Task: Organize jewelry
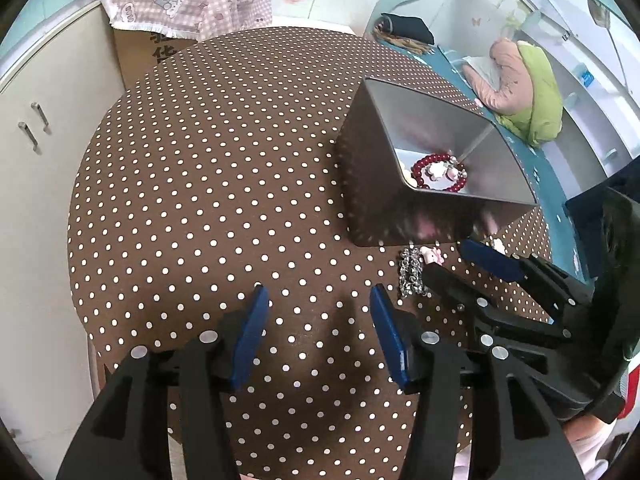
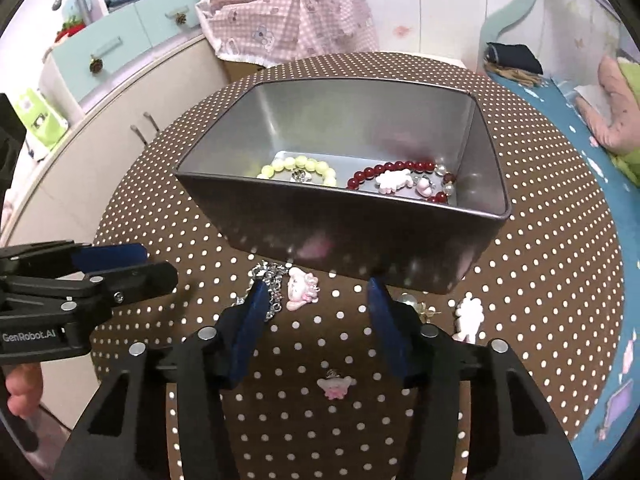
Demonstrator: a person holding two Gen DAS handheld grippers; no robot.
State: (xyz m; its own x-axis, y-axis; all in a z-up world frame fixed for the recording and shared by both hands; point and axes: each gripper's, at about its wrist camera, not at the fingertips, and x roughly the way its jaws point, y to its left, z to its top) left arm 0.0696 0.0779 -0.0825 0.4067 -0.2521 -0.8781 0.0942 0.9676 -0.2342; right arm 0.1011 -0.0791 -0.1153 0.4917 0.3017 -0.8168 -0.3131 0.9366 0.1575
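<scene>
A grey metal tin [image 2: 360, 232] stands on the round brown polka-dot table [image 2: 560, 240]. Inside lie a red bead bracelet [image 2: 400, 170] with white charms and a pale yellow bead bracelet [image 2: 300, 168]. The tin [image 1: 380, 184] and the red bracelet [image 1: 436, 160] also show in the left wrist view. In front of the tin lie a silver chain [image 2: 268, 276] with a pink cat charm [image 2: 300, 288], a white charm [image 2: 468, 316], a clear bead earring [image 2: 412, 302] and a small pink charm [image 2: 335, 386]. My right gripper [image 2: 316, 292] is open and empty, over the table beside the chain. My left gripper [image 1: 316, 300] is open and empty, left of the chain [image 1: 410, 272].
A cream cabinet [image 1: 36, 152] stands left of the table. A pink checked cloth [image 2: 292, 20] covers a box behind it. A blue bed [image 2: 580, 128] with pink and green bedding lies to the right. My left gripper shows at the left of the right wrist view [image 2: 132, 260].
</scene>
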